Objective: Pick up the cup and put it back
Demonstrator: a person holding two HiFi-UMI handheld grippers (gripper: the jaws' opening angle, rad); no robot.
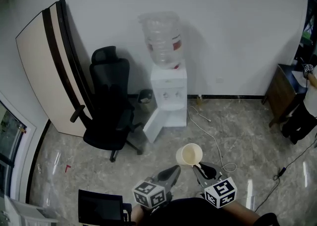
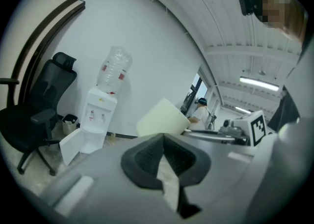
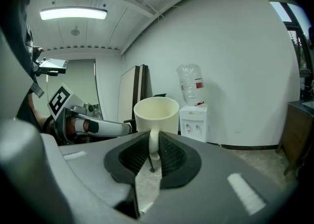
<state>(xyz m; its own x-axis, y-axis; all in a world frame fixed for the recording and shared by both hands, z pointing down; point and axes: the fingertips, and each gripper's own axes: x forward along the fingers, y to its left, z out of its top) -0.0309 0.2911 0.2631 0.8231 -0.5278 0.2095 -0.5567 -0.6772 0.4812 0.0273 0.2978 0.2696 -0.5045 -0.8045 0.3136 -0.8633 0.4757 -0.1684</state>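
Note:
A cream cup (image 1: 188,154) hangs in the air over the floor, its mouth facing up. My right gripper (image 1: 197,167) is shut on its handle. In the right gripper view the cup (image 3: 156,114) stands upright just past the jaws, with the thin handle pinched in my right gripper (image 3: 153,139). To its left, my left gripper (image 1: 176,169) has its jaws together and nothing in them. In the left gripper view the jaws of my left gripper (image 2: 164,139) meet at the tip, and the cup's side (image 2: 162,118) shows just beyond them.
A white water dispenser (image 1: 168,98) with its lower door swung open stands at the wall, and a small bin (image 1: 145,98) is beside it. A black office chair (image 1: 110,116) and a leaning board (image 1: 49,66) are to the left. A cable (image 1: 213,138) runs over the floor. A wooden cabinet (image 1: 280,93) and a person (image 1: 307,101) are at the right.

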